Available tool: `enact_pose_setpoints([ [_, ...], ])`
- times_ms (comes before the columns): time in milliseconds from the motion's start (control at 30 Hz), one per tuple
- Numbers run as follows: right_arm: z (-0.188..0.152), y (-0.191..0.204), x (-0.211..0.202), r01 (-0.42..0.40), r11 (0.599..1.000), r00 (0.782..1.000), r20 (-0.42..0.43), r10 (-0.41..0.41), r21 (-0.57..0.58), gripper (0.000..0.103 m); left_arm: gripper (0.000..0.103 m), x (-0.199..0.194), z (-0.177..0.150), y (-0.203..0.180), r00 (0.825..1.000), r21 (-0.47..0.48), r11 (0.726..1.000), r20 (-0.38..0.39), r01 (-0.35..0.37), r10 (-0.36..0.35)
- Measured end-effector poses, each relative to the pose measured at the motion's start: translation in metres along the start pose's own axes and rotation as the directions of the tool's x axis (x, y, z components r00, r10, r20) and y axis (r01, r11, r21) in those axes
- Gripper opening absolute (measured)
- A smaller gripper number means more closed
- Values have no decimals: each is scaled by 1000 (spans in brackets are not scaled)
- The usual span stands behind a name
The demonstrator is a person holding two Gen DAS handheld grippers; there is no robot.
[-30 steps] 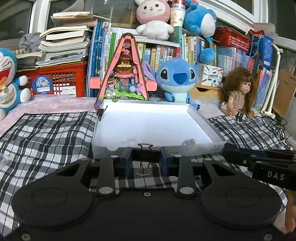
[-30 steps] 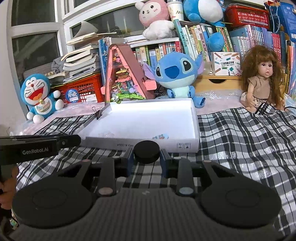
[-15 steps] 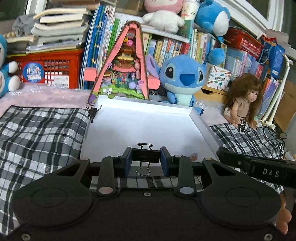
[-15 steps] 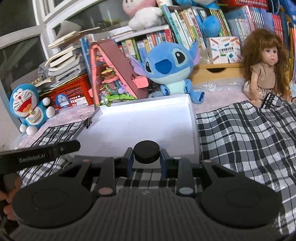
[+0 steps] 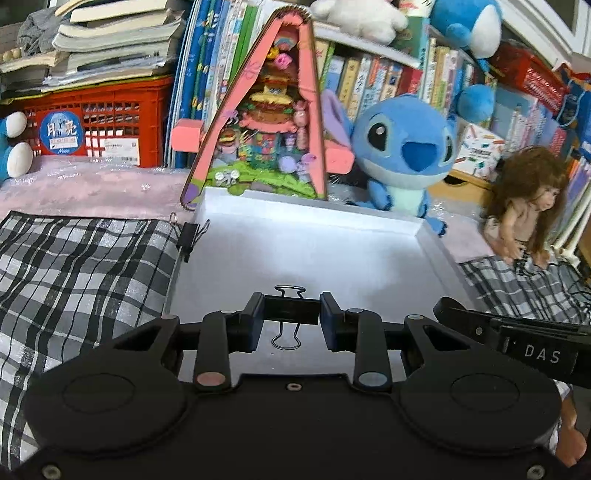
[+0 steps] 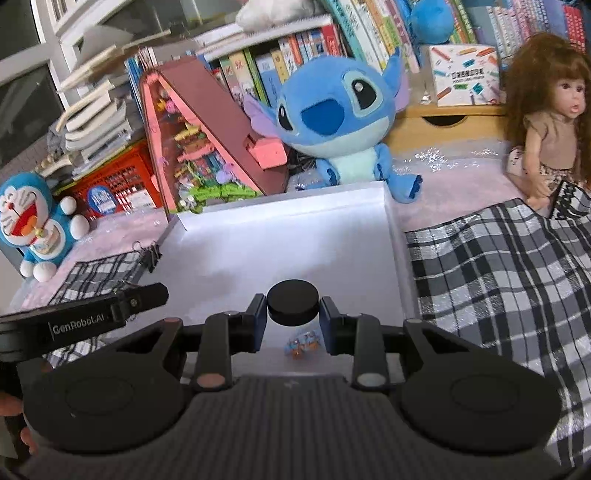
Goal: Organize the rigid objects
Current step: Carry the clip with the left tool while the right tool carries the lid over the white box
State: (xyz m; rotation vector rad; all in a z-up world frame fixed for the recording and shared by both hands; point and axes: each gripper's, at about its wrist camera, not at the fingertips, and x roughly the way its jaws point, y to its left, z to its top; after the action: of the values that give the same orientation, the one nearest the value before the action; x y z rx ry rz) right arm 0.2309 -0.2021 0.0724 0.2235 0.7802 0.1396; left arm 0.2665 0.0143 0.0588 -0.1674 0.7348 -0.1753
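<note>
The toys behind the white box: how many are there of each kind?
Plush toys: 5: Stitch, Doraemon, a white one, two blue ones, these three cut off by the frame
Dolls: 1
Toy houses: 1
Total: 7

the tray [image 5: 310,254] lies on the cloth [image 5: 85,266]; a toy house [image 5: 266,133] and a plush [image 5: 402,147] stand behind it, a doll [image 6: 546,122] to its right. a binder clip [image 5: 190,236] sits at its far left corner, a small toy [image 6: 301,343] in its near part
</note>
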Motion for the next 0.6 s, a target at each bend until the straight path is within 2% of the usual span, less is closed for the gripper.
enact_pose_setpoints([
  [333, 3, 7, 32, 29, 998, 998, -59, -32, -52, 36, 30, 21, -7, 0, 999, 28, 999, -25, -24, 25],
  [600, 0, 18, 43, 52, 993, 995, -81, -61, -108, 37, 30, 30, -10, 2, 998, 38, 998, -42, -46, 48],
])
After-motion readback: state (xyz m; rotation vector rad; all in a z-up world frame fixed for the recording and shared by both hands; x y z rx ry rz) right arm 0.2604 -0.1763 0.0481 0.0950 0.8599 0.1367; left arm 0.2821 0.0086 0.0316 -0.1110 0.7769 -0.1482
